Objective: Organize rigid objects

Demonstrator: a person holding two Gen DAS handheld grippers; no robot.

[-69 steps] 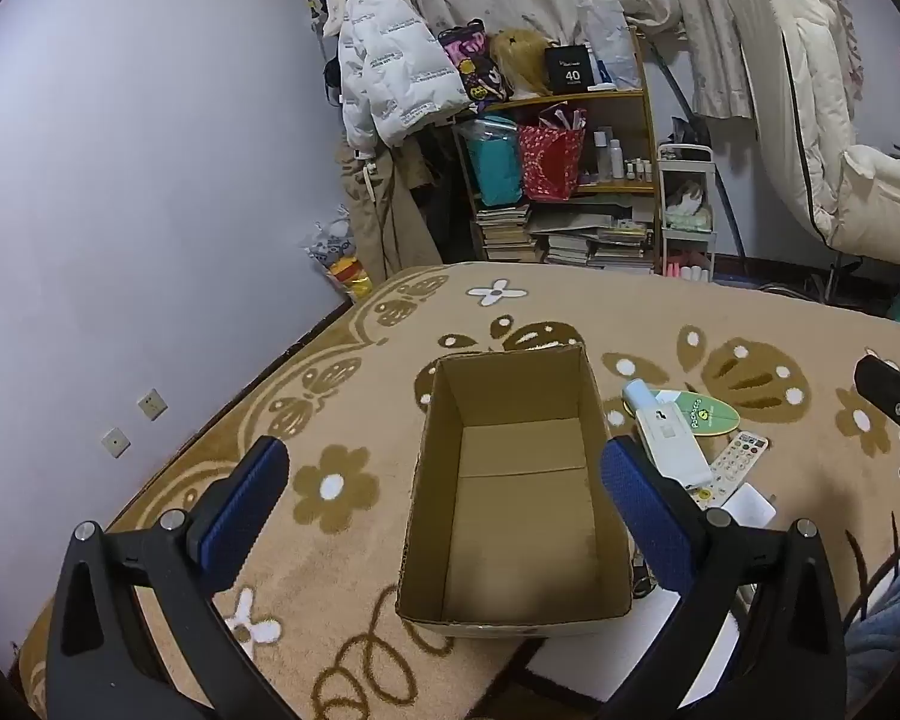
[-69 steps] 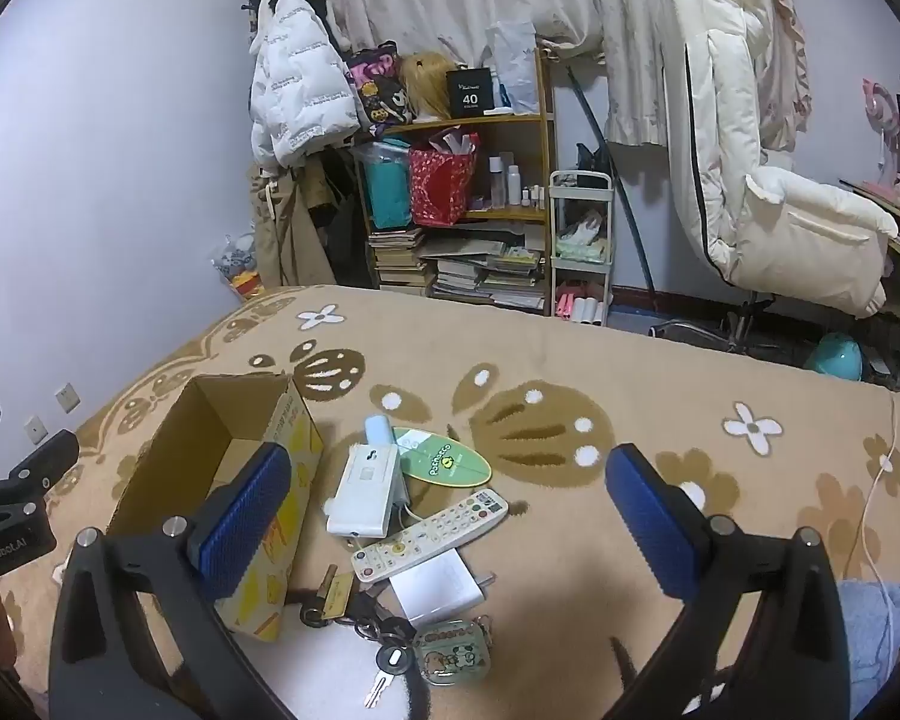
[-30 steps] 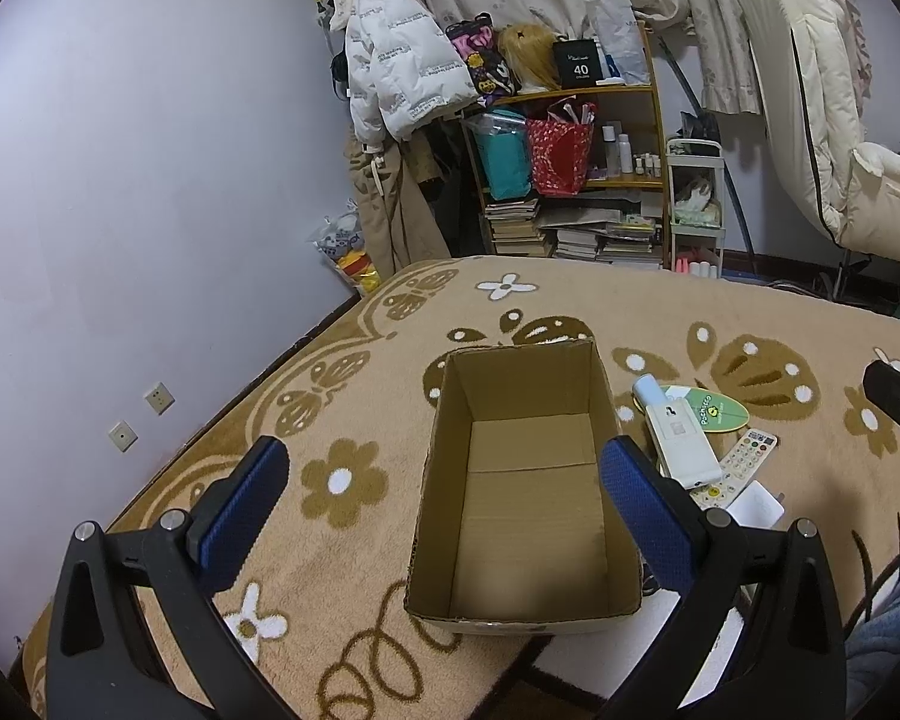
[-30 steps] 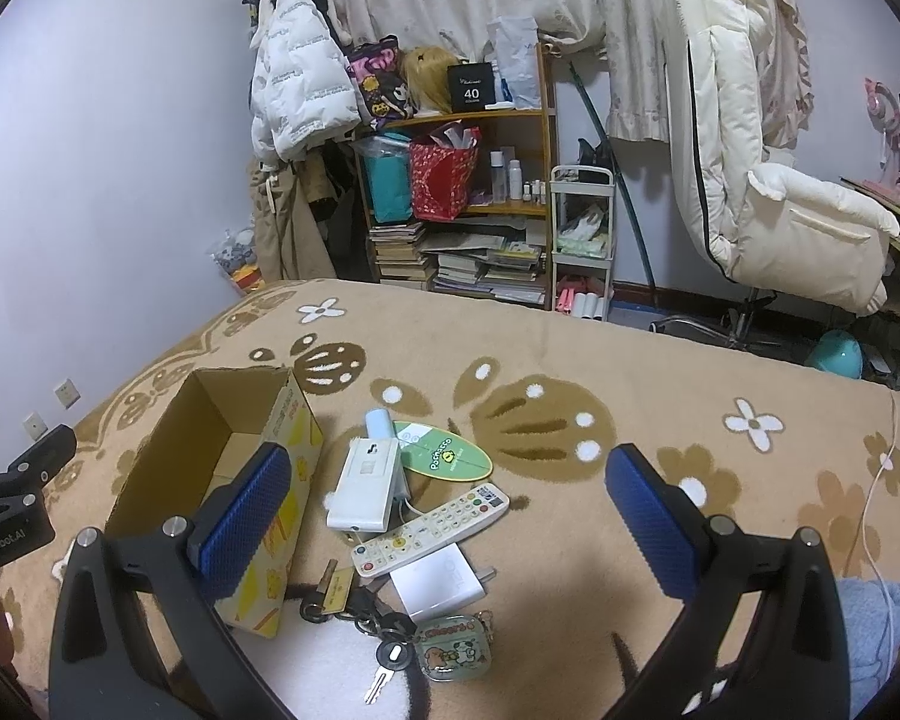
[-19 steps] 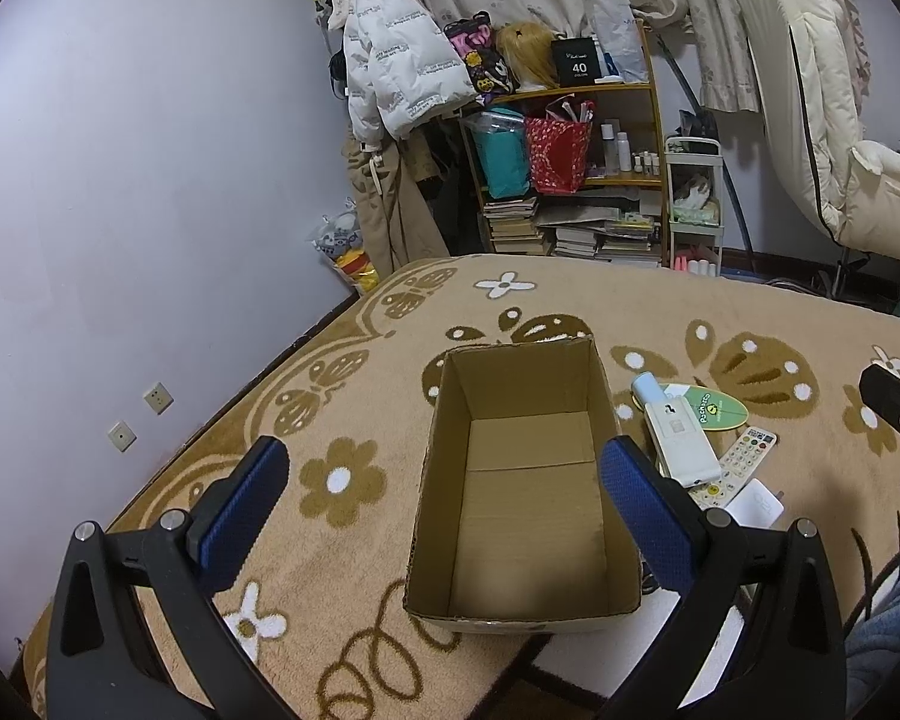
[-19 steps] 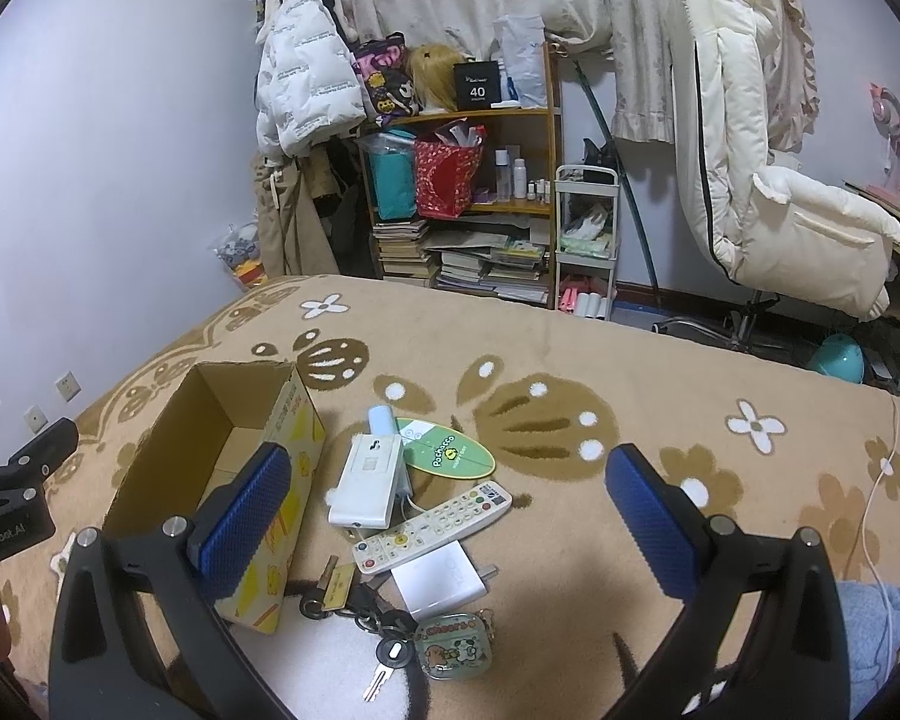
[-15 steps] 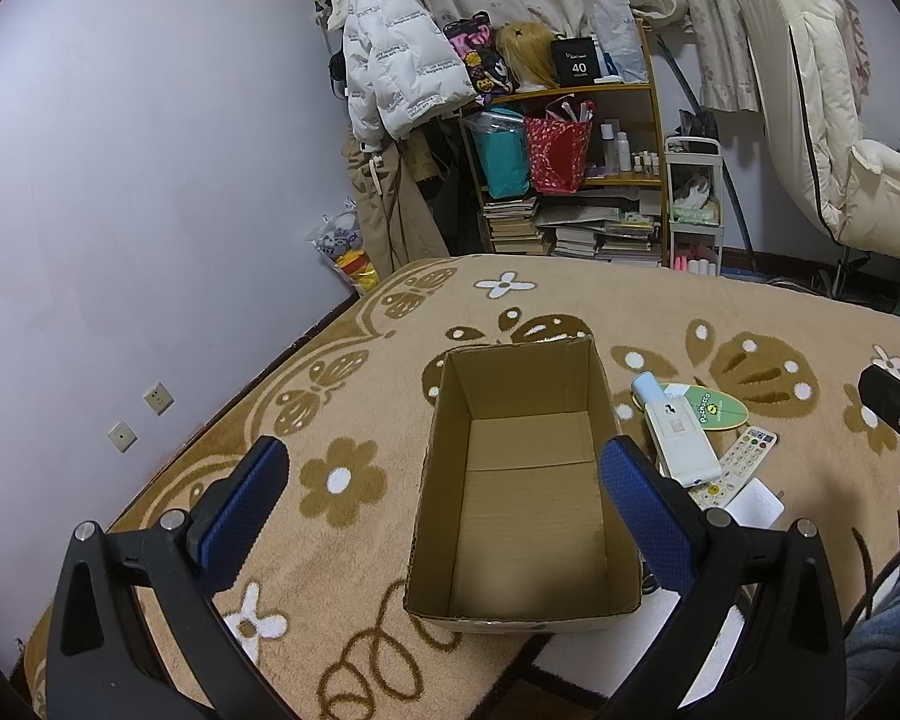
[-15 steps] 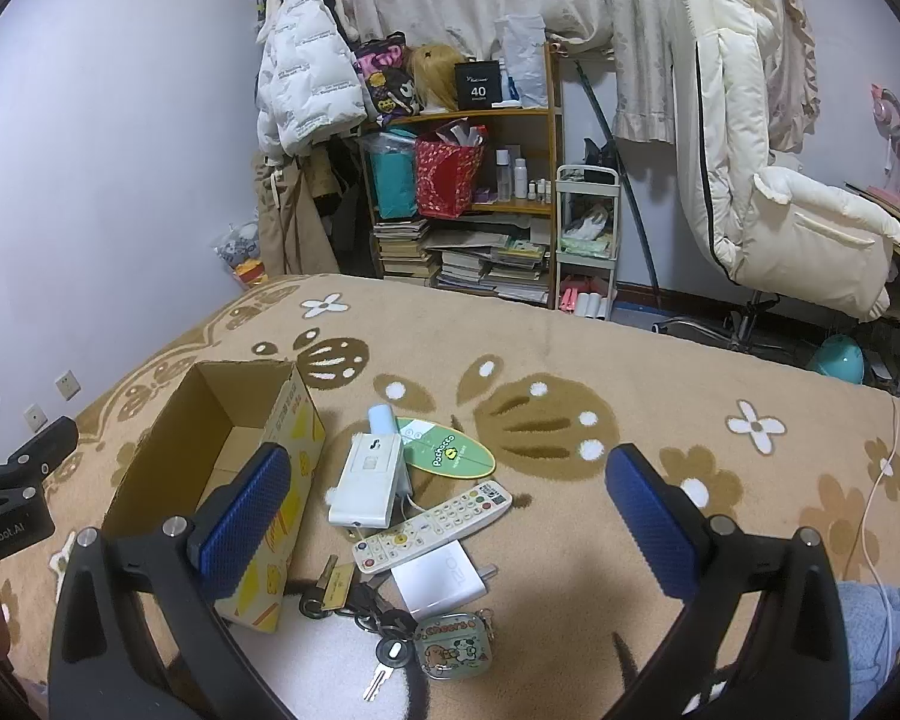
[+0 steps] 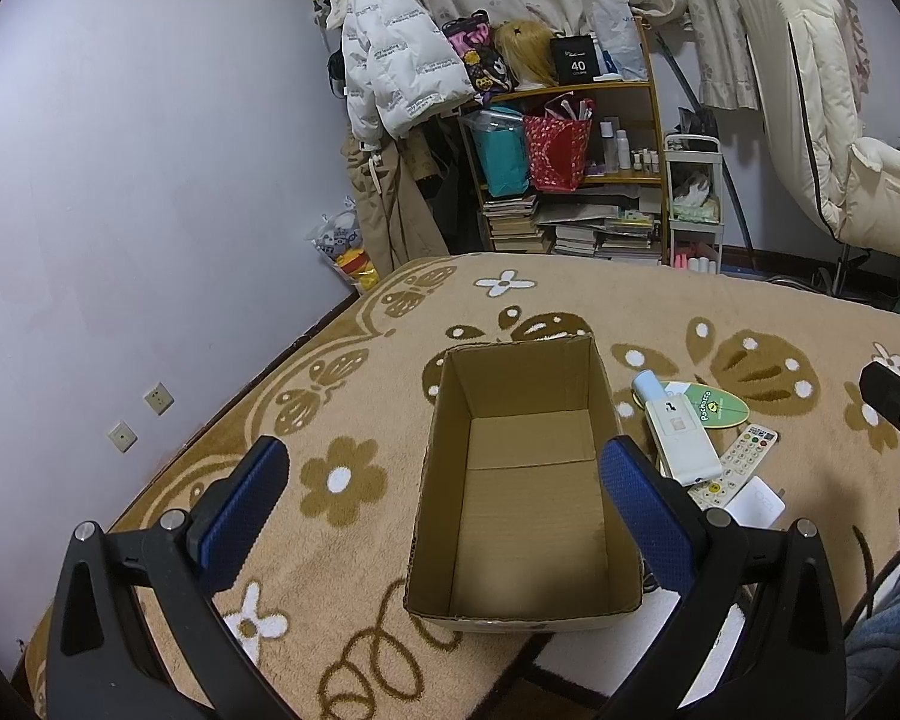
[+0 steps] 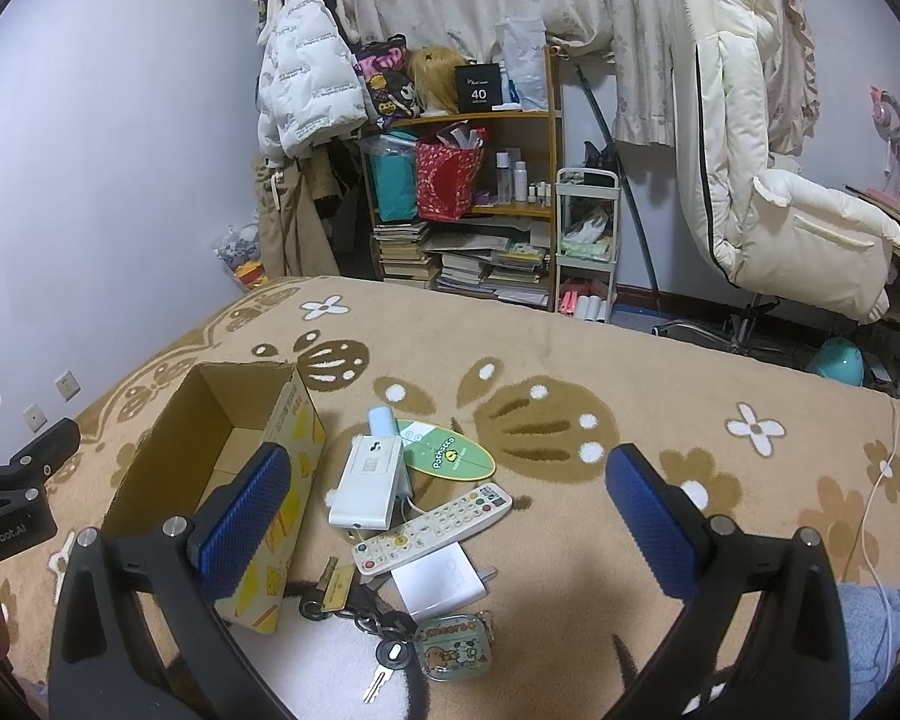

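Left wrist: almost no change from half a second ago; left gripper (image 9: 444,480) hovering, fingers wide, box (image 9: 528,606) empty at centre frame. No packing begun.

Right wrist: right gripper (image 10: 447,498) likewise unmoved, fingers wide, empty. Remote (image 10: 432,528), white device (image 10: 369,483), charger (image 10: 441,577), keys (image 10: 360,600) clustered lower centre, beside box. Key details partly hidden, small.

Tan blanket (image 10: 570,360) with brown-and-white flowers; brown cardboard box (image 9: 528,480); white remote (image 10: 432,528).
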